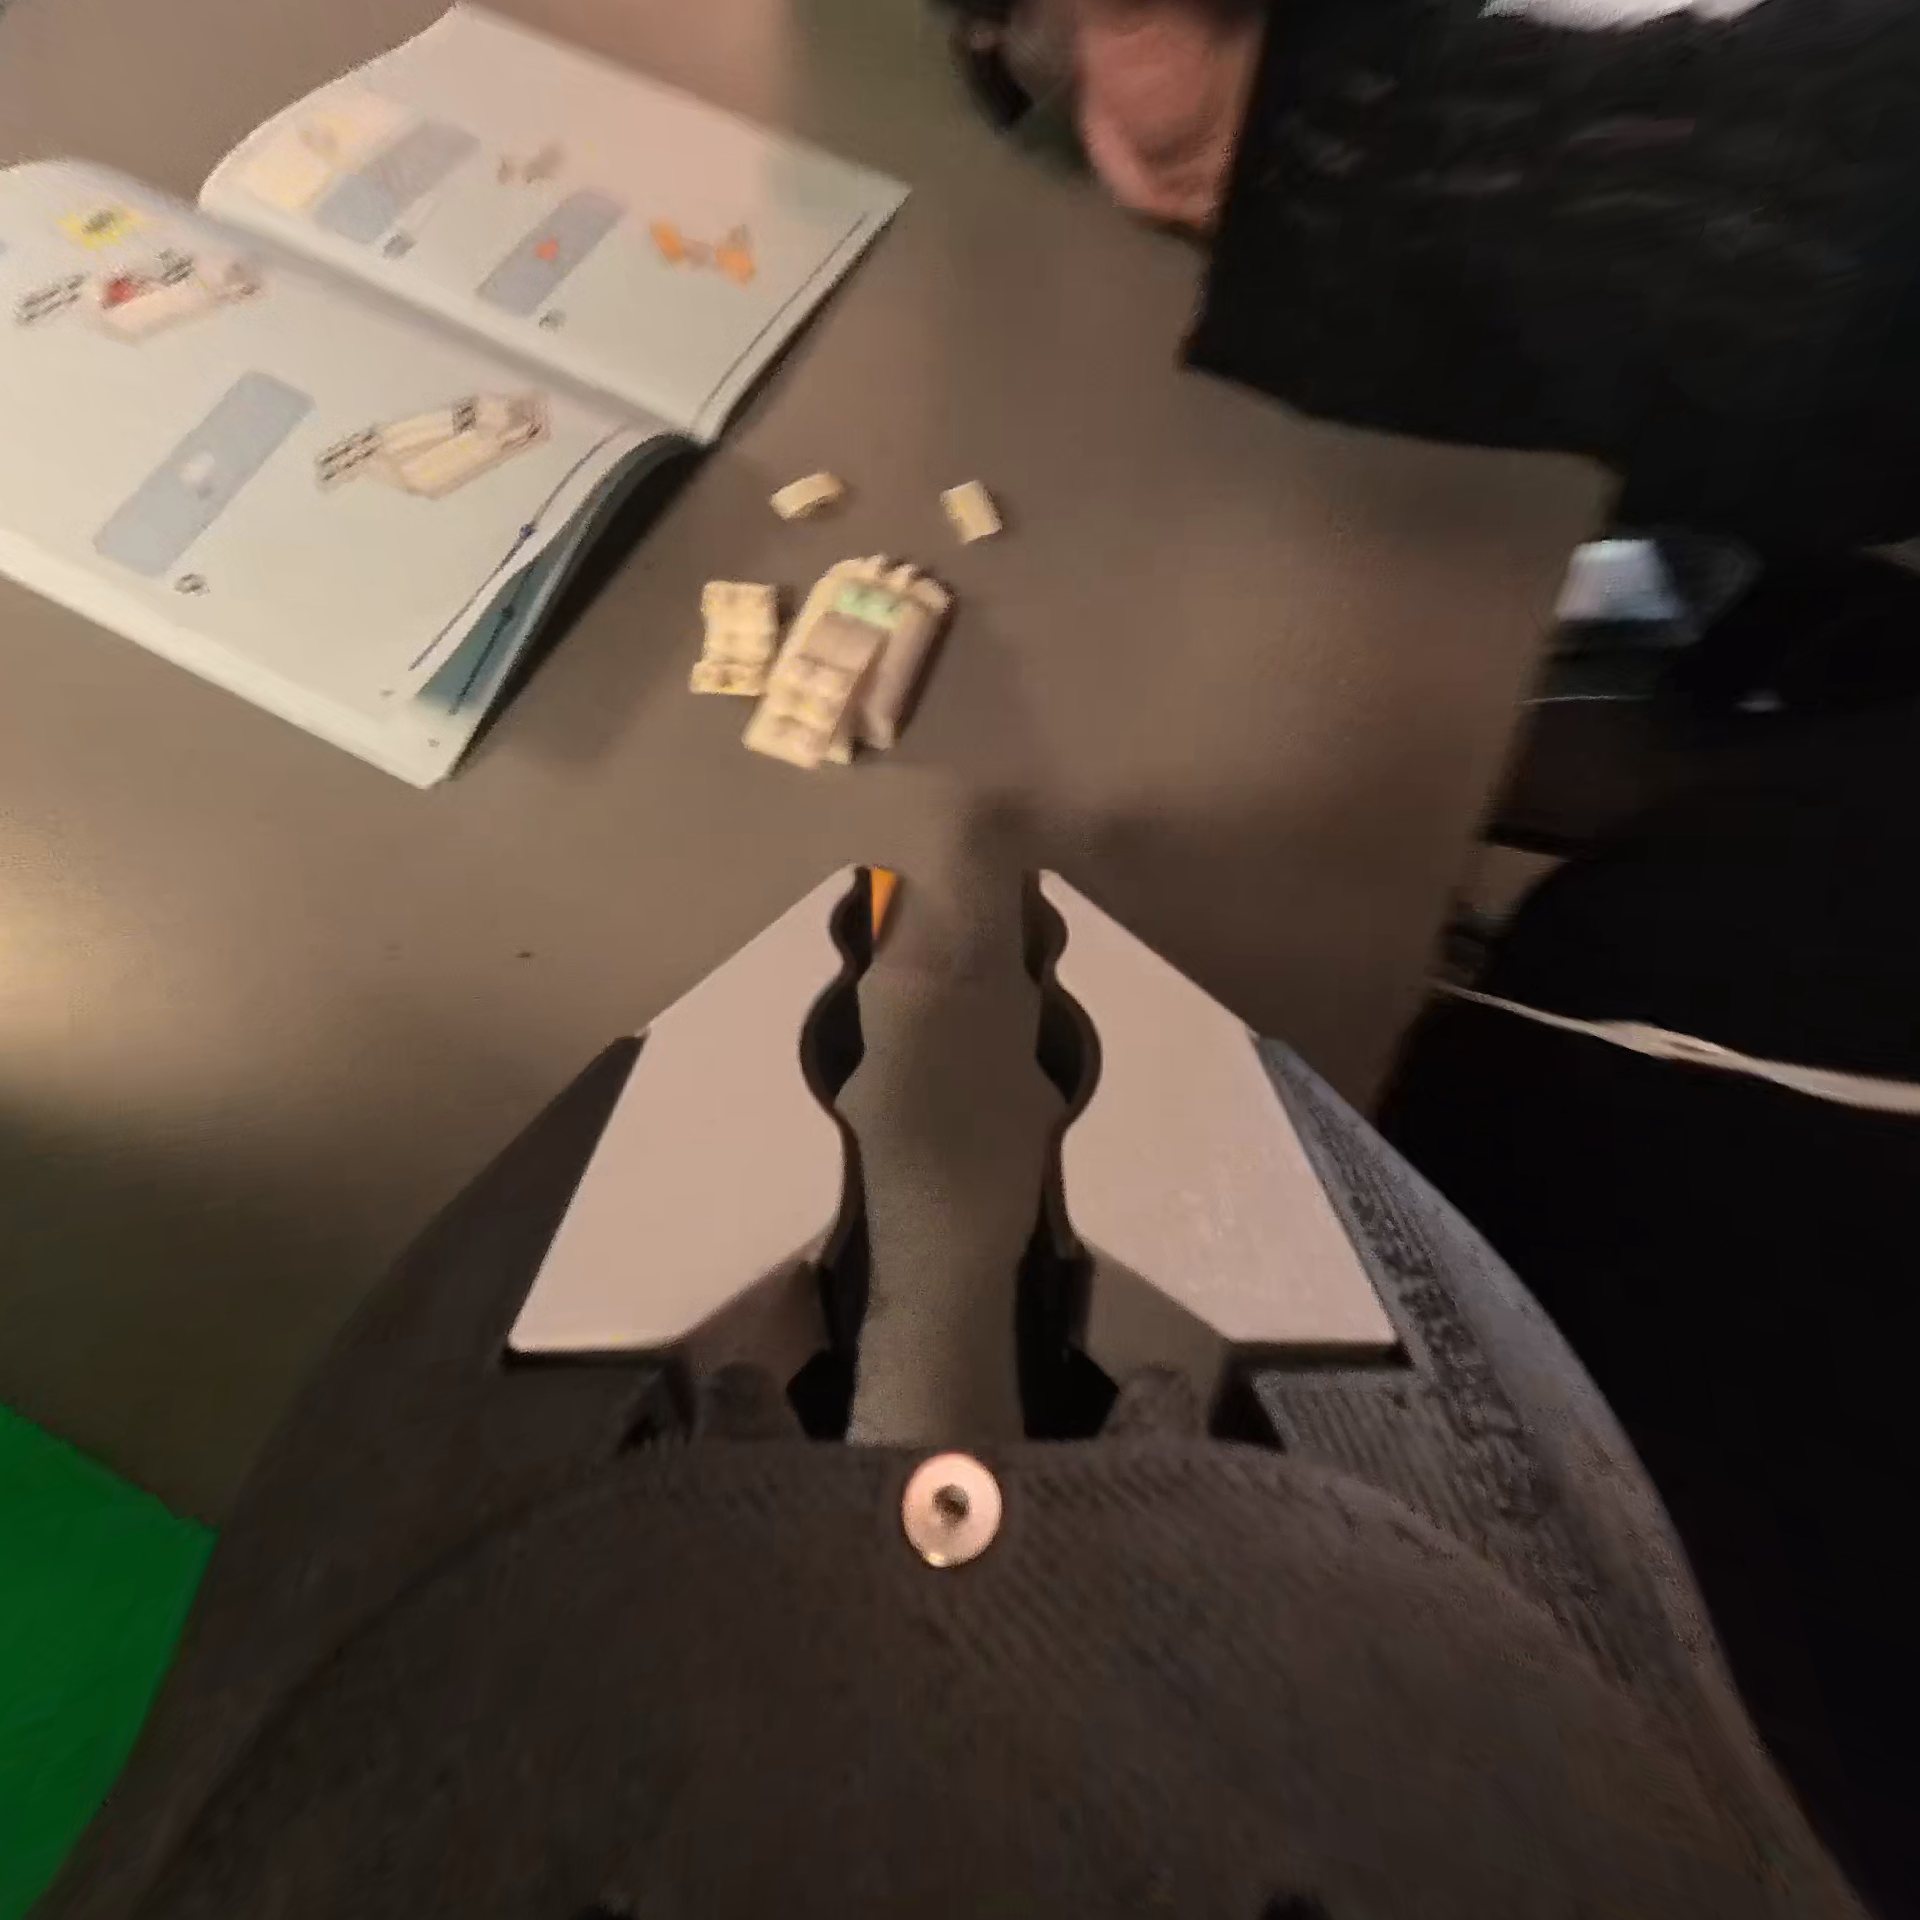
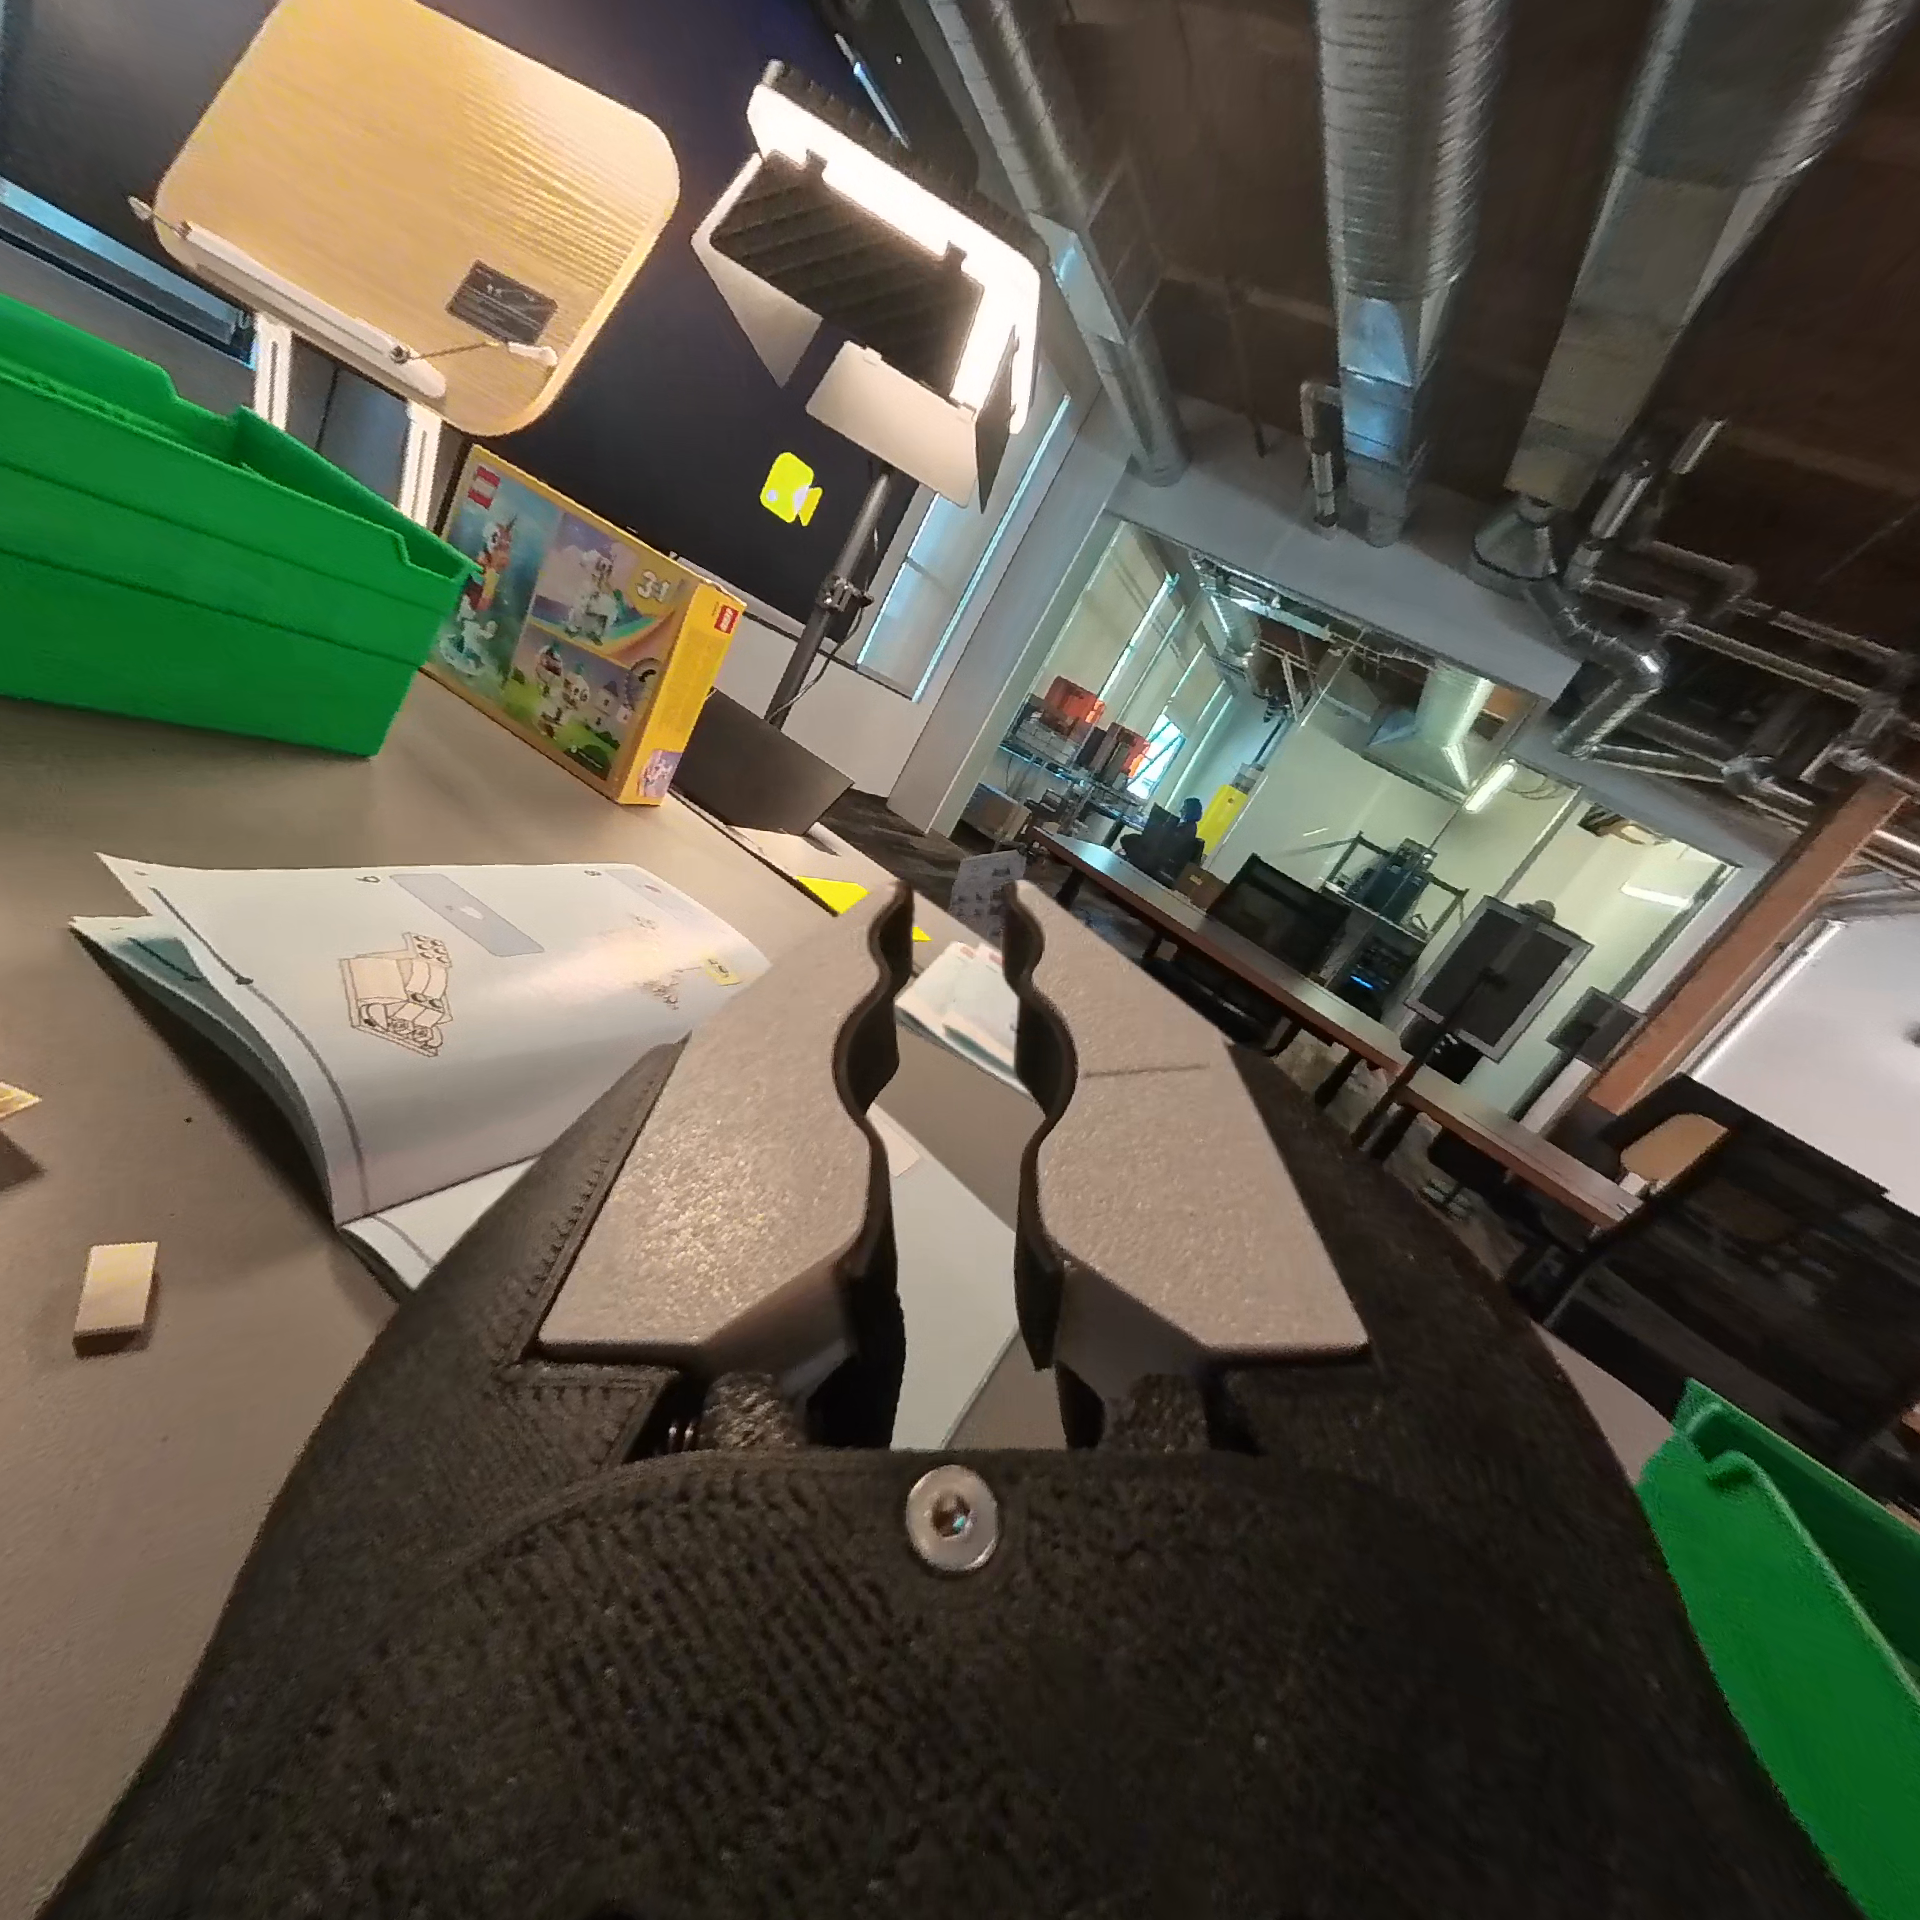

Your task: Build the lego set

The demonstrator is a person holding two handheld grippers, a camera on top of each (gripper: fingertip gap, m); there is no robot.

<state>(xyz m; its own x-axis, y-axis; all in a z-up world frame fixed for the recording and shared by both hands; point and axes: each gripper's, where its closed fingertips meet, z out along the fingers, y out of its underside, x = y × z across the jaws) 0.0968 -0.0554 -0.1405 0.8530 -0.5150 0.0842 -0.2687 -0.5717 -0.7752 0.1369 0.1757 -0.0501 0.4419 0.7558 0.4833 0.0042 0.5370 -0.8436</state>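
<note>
I take the open instruction booklet (image 1: 416,343) as my landmark. Just off its near right corner lies the half-built cream model (image 1: 847,665), with a small cream sub-assembly (image 1: 736,636) touching its booklet side.

My left gripper (image 1: 951,894) hovers short of the model, its fingers spread with a clear gap between them. A sliver of orange (image 1: 883,896) shows at the inner tip of one finger; I cannot tell whether it is a brick or part of the claw. My right gripper (image 2: 956,914) sits low beside the booklet, jaws slightly parted and holding nothing, pointed out across the room rather than at the parts.

Risks as I judge them:
- The left wrist view is smeared, so I could misjudge the approach and knock the model or scatter the loose bricks.
- The pieces are small and light; a pinch off centre would flick one off the table (image 1: 1195,675).
- My right camera does not see the model, so I would be bracing blind.

Counts: one booklet, one model, one sub-assembly, two loose cream bricks (image 1: 808,495) beyond the model, one flat tile (image 2: 116,1299) in the right wrist view, one set box (image 2: 592,634), two green bins (image 2: 187,582).
</note>
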